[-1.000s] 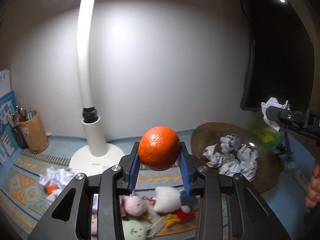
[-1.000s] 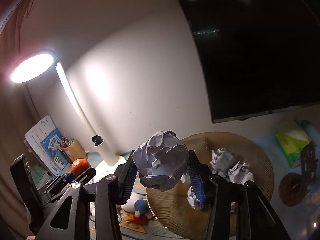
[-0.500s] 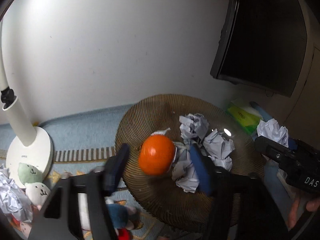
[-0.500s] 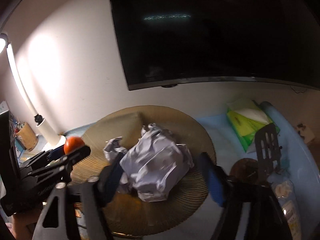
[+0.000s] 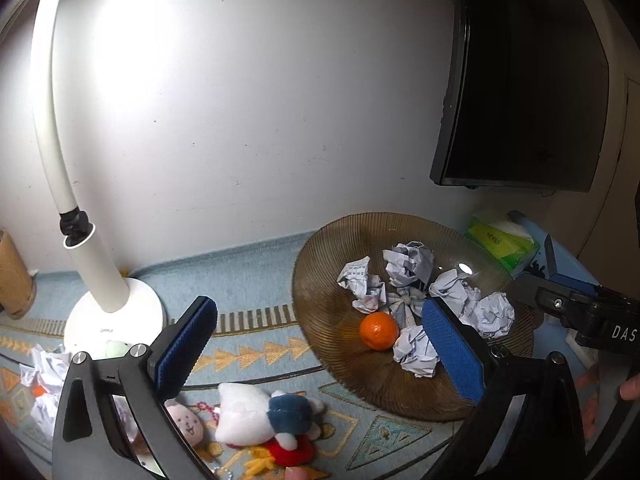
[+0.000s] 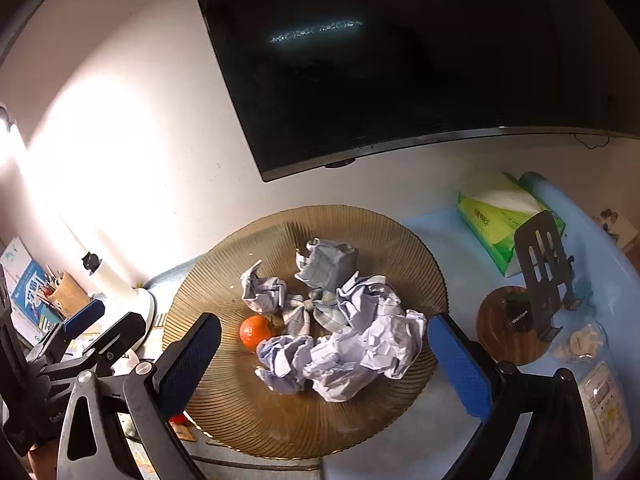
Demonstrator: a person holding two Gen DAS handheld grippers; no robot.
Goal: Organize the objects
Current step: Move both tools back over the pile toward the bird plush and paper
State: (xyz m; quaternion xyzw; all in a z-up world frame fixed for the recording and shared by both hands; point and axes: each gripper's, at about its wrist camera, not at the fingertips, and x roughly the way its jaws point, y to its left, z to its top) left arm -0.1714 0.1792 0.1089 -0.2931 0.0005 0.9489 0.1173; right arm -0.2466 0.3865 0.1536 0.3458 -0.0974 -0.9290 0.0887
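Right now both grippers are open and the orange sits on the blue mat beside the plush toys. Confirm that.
Not quite. Both the left gripper and right gripper are open, but the orange sits in the brown plate among paper balls, as the left wrist view shows.

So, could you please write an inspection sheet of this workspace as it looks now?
Surface: patterned blue mat.
Job's things: orange and crumpled paper balls lie in the ribbed brown dish; more paper near the lamp.
Clutter: plush toys, tissue pack, black stand.
Grippers: left gripper and right gripper just opened, nothing between the jaws.
Cables: nothing seen.
Surroundings: white lamp, dark screen, pen holder.
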